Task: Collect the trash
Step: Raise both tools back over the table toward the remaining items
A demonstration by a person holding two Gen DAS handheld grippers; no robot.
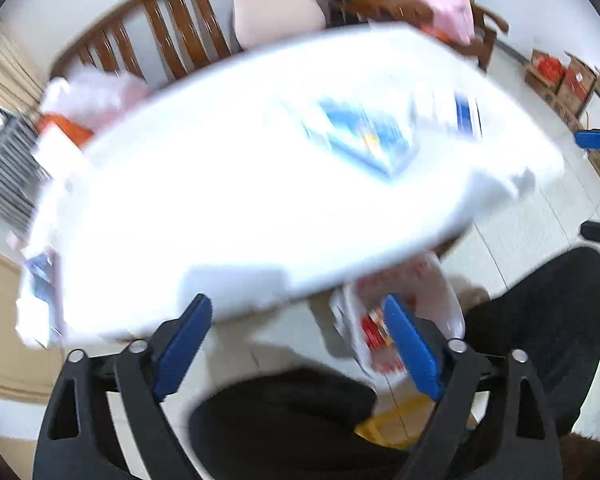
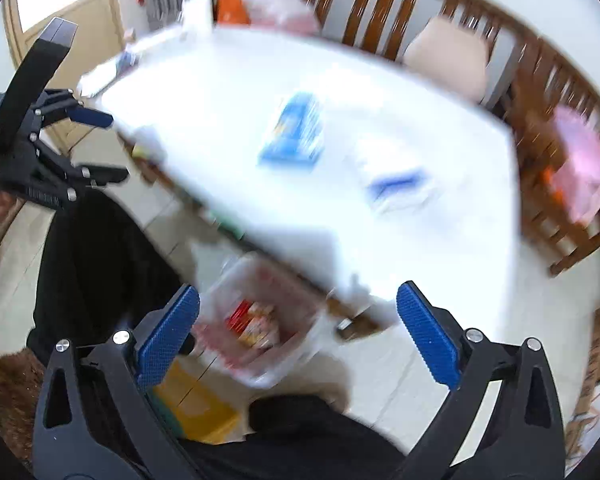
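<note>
Hovering with both jaws wide and empty, my left gripper [image 1: 300,344] and right gripper [image 2: 298,336] needed steadying before reaching the blurred blue-and-white packet [image 2: 294,134] on the white surface [image 2: 440,240].

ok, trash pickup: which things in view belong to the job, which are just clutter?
Job:
- trash bag under the table edge, wrappers inside
- blue packet on the white table
- flat blue-striped wrapper
- left gripper, right gripper, both open, empty

Lying about:
- wooden bench
- beige cushion
- cardboard boxes
</note>
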